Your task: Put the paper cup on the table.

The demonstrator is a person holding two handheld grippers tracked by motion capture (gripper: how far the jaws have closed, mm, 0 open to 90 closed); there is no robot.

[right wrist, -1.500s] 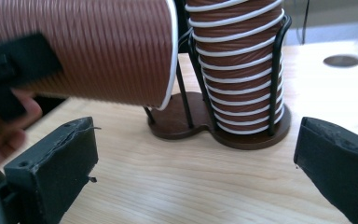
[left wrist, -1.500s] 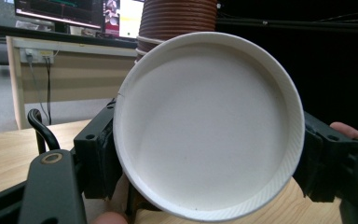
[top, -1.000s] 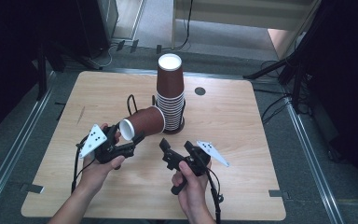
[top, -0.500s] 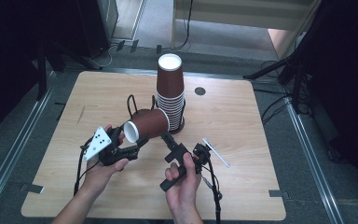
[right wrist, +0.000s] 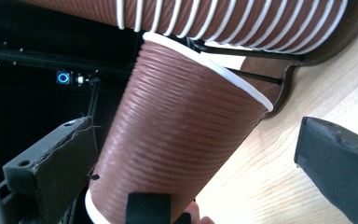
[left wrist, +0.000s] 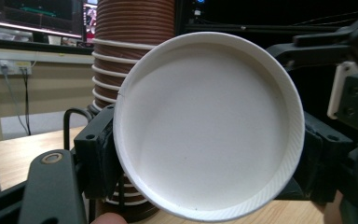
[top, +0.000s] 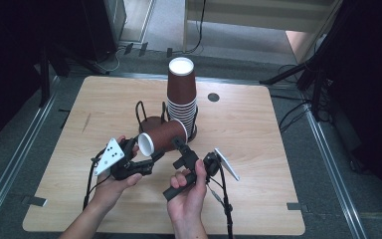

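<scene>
Left gripper [top: 146, 158] clamps brown paper cup [top: 161, 138] on its side; right gripper [top: 179, 147], jaws wide, straddles it beside cup stack [top: 182, 99].

**Occlusions and crops, current frame**

High view: left claw [top: 151, 157] tips sit under the tilted brown cup [top: 163, 137]; contact points not visible. Wire holder [top: 146, 117] base partly hidden behind that cup and the cup stack [top: 182, 102]. Both forearms cut off at the bottom edge.

Left gripper view: the cup's white bottom covers most of the frame, hiding the lower middle of the stack [left wrist: 130, 51] and part of the right claw [left wrist: 349, 93]. Stack top cropped by the upper edge.

Right gripper view: cup [right wrist: 177, 140] foot runs off the bottom edge; stack [right wrist: 223, 18] cropped above. Whether the right claw's pads touch the cup cannot be told.
</scene>
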